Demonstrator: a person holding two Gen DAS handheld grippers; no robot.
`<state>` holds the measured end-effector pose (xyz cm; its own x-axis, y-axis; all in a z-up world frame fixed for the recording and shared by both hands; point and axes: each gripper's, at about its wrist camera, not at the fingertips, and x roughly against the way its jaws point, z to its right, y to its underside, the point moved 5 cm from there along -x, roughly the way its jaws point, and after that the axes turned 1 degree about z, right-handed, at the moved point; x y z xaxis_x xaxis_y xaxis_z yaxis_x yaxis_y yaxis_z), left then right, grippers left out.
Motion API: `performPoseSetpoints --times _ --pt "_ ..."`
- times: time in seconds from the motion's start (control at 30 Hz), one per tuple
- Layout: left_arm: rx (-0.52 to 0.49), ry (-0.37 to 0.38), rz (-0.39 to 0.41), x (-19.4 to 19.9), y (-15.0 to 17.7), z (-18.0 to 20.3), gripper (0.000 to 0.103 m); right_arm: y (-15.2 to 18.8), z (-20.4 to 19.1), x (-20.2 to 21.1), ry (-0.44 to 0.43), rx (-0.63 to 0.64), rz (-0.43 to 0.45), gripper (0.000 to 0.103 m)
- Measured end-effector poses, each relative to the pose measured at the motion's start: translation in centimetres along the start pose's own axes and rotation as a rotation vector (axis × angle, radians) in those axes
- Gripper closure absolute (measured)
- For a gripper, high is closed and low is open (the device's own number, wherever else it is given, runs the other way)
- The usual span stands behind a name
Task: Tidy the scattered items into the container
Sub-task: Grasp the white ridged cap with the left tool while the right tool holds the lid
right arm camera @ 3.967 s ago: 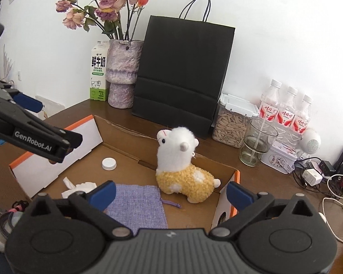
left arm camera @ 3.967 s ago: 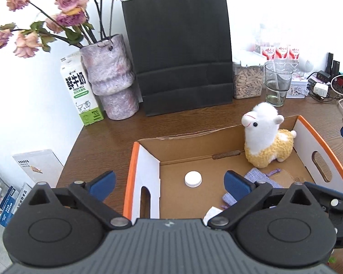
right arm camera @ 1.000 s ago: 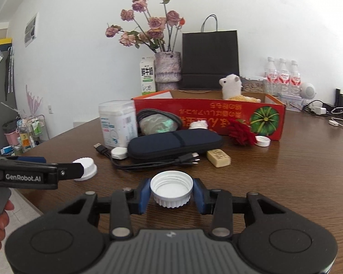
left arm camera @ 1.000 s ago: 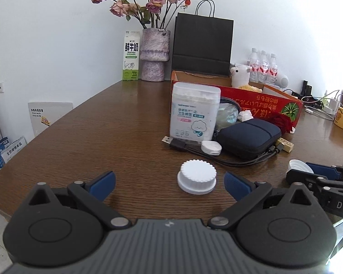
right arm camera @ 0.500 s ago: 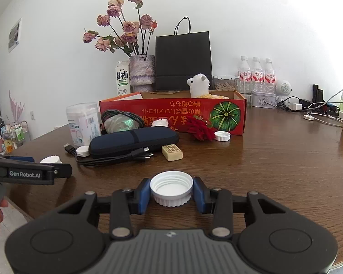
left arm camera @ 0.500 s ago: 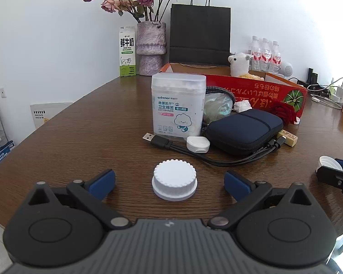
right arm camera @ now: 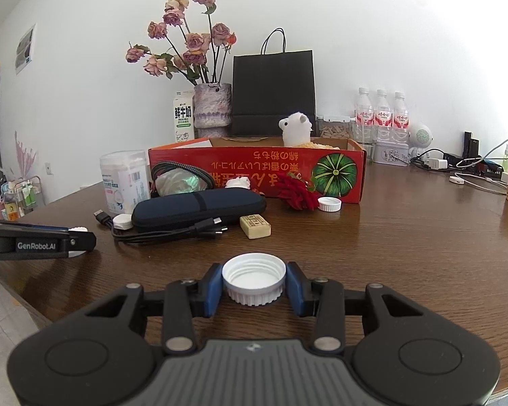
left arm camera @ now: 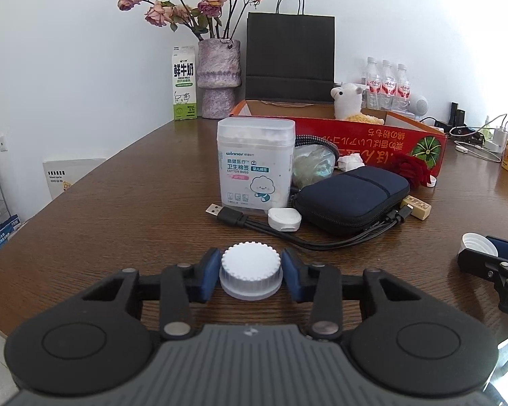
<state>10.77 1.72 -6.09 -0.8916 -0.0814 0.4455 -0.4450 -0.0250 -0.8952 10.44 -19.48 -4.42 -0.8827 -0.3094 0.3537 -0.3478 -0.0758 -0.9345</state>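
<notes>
Left gripper [left arm camera: 250,275]: its fingers are closing on the ridged white cap [left arm camera: 250,274], which is sitting closed side up between the blue pads, touching or all but touching both.
Right gripper [right arm camera: 254,280]: its fingers are holding, at a narrow set, the open white cap [right arm camera: 254,279], hollow side up, clear of the desk [right arm camera: 423,243] or only just above it; I cannot tell which.
Box [right arm camera: 254,172]: it is standing straight ahead of both grippers, beyond the loose items, near wall facing them, open top upward.
Deciding relation: both caps are lying short of the box, so each is needing to go up and over the near wall; the right gripper is looking nearer to it.
Long axis: none; both caps are round.
Obstacles: the dark pouch [left arm camera: 352,199] and cotton bud tub [left arm camera: 255,165] are standing between the left gripper and the box.
Left wrist view only: the right gripper is showing at the right edge with its cap.
Right wrist view only: a third white cap [right arm camera: 329,204] is lying just beside the box front.
</notes>
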Motion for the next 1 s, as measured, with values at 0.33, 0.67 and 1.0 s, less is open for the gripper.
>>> performPoseSetpoints --times 0.33,0.67,1.0 --pt "0.017 0.012 0.007 0.0 0.0 -0.3 0.063 0.0 -0.1 -0.1 0.001 0.009 -0.004 0.064" --pt "0.039 0.021 0.103 1.1 -3.0 -1.4 0.063 -2.3 0.9 -0.8 -0.048 -0.033 -0.023 0.064" --pt "0.079 0.11 0.242 0.6 -10.3 -1.0 0.063 -9.7 2.5 -3.2 -0.027 -0.026 0.097 0.064"
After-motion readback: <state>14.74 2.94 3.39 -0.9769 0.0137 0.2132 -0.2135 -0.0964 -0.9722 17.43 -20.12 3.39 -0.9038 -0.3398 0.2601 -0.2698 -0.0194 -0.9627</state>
